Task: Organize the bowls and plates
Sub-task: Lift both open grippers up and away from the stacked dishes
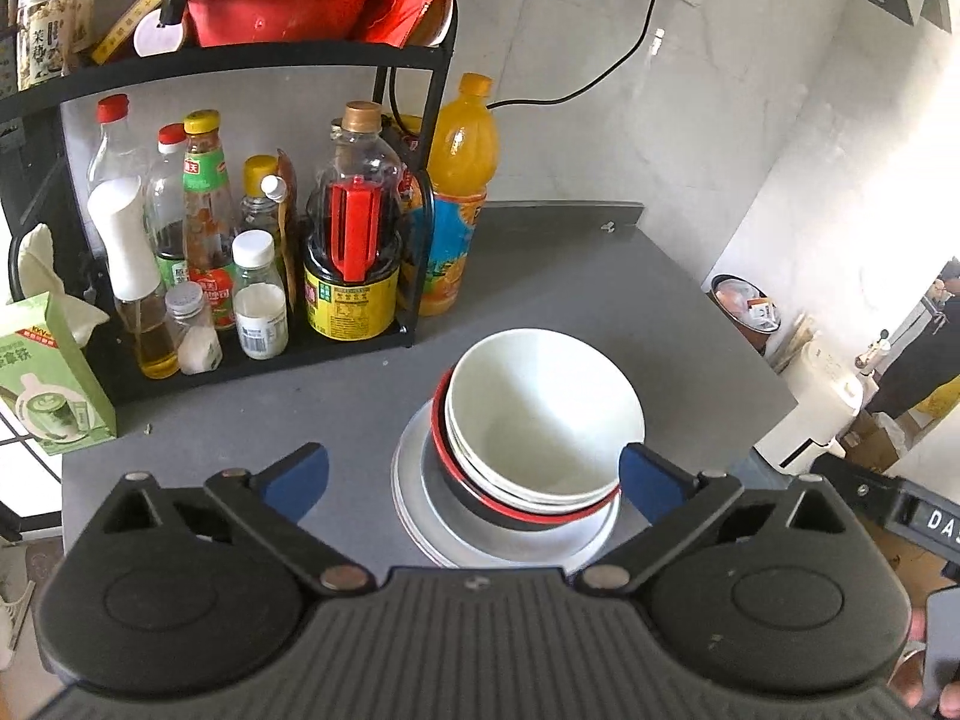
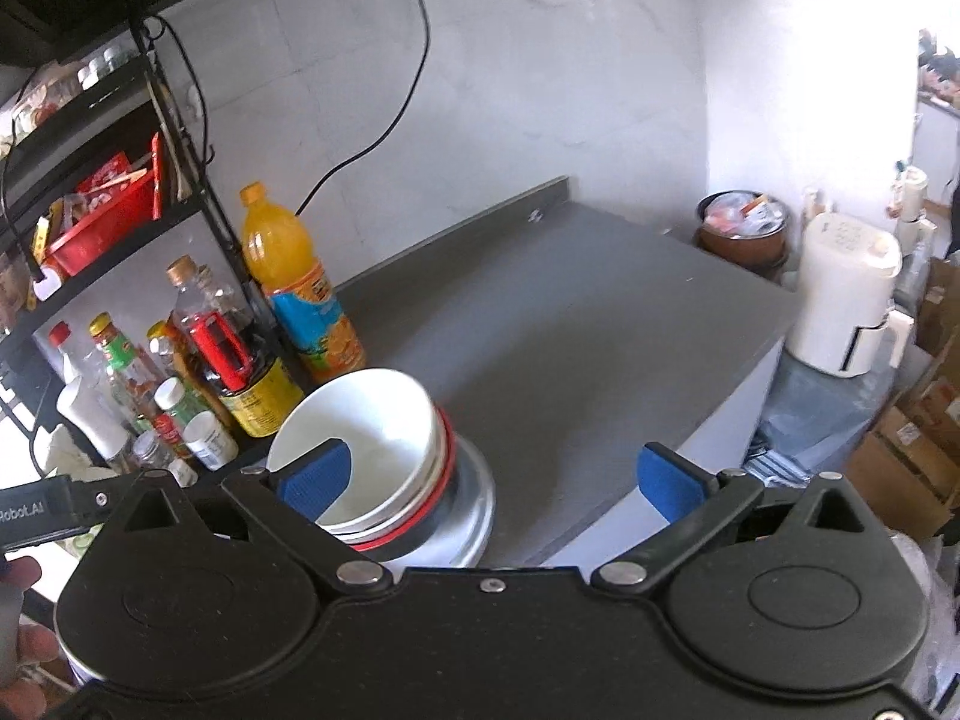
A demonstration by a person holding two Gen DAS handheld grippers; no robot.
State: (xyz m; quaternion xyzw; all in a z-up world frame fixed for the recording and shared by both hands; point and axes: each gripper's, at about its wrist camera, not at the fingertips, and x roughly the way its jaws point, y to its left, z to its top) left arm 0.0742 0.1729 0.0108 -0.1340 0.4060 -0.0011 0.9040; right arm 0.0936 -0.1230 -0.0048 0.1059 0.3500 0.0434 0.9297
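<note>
- Bowls [image 1: 540,420] are sitting nested, one inside another, on a stack of plates [image 1: 480,534] on the counter [image 1: 600,276].
- A rack [image 1: 264,60] holding bottles [image 1: 354,228] is standing behind and left of the stack.
- A juice bottle [image 1: 456,192] is standing just right of the rack.
- Both grippers are hovering near the stack, empty.

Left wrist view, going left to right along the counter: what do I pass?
Green carton → white-capped oil sprayer → dark soy sauce bottle → orange juice bottle → stacked bowls on plates → trash bin past the counter edge.
</note>
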